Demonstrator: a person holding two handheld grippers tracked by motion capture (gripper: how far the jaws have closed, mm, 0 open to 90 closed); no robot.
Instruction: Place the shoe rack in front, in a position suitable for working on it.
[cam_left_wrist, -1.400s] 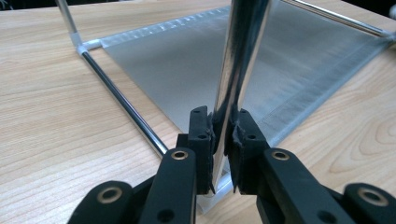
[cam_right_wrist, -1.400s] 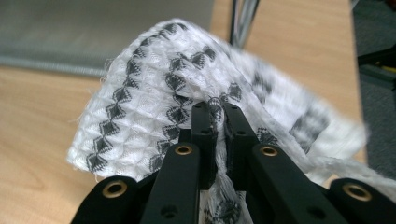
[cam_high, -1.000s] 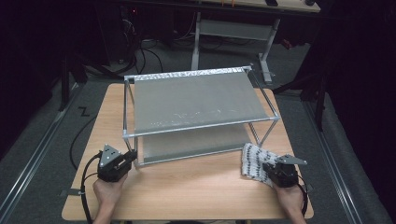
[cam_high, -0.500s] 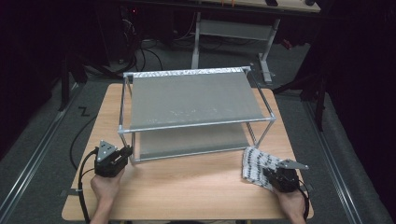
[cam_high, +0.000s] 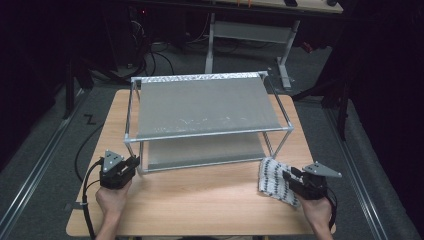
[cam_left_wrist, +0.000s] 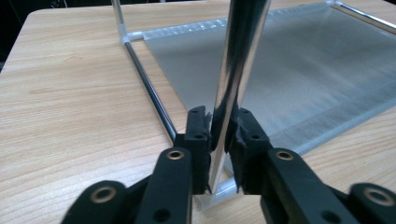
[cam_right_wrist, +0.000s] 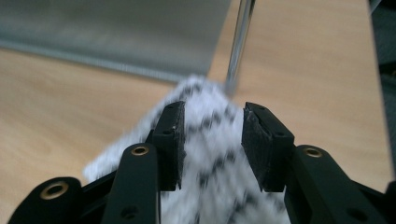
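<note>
Left gripper (cam_left_wrist: 218, 140): at the near left of the bench (cam_high: 200, 192), jaws pinching the front left upright post (cam_left_wrist: 236, 79) of the rack (cam_high: 205, 107), having just eased apart slightly, pads still against the metal on both sides.
Post: upright between the jaws, foot in a clear corner piece just below the pads.
Rack: two grey shelves in a metal frame, standing across the middle of the bench toward its far edge.
Right gripper (cam_right_wrist: 212, 144): near the front right corner of the bench, jaws spread, having just been opening, pads clear of the fabric.
Cloth (cam_right_wrist: 210, 158): white with black pattern, lying flat on the bench under and between the open jaws, not clamped; in the high view (cam_high: 272, 180) just off the rack's front right leg (cam_right_wrist: 238, 51), far edge reaching close to that leg's foot.
Hands: one behind each gripper at the bench's near edge.
</note>
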